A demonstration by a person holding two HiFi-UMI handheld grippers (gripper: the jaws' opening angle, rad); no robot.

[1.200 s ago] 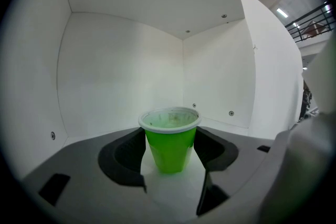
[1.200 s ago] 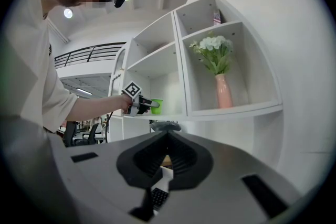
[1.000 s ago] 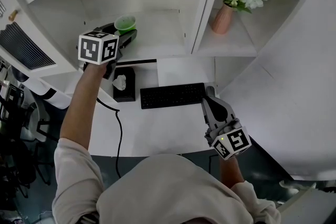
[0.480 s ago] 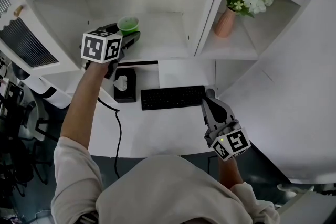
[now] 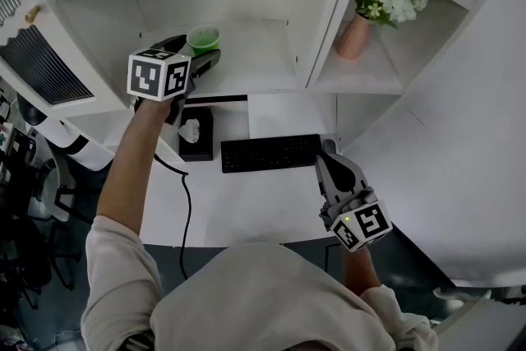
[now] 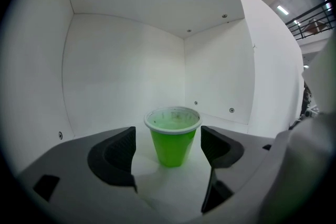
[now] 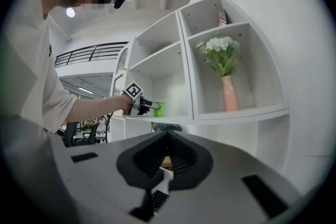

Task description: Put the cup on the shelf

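A green cup point(image 5: 203, 39) stands upright on the floor of the white shelf compartment point(image 5: 255, 62). My left gripper point(image 5: 197, 50) reaches into that compartment, and its jaws are opening with the cup point(image 6: 172, 139) between them. A gap shows on each side, so neither pad point(image 6: 116, 152) presses on it. My right gripper point(image 5: 329, 149) hangs low over the desk by the keyboard's right end, its jaws shut with nothing between them. In the right gripper view, my right gripper point(image 7: 167, 150) faces the shelf, and the cup point(image 7: 159, 108) shows far off.
A black keyboard point(image 5: 271, 150) and a black tissue box point(image 5: 194, 131) lie on the desk point(image 5: 246, 210) below the shelf. A cable point(image 5: 185, 201) runs down the desk. A pink vase with flowers point(image 5: 351, 33) stands in the compartment to the right, past the divider point(image 5: 325, 12).
The left gripper and the cup have shifted slightly up and right in the head view. The cup stays standing on the shelf. The right gripper has held still.
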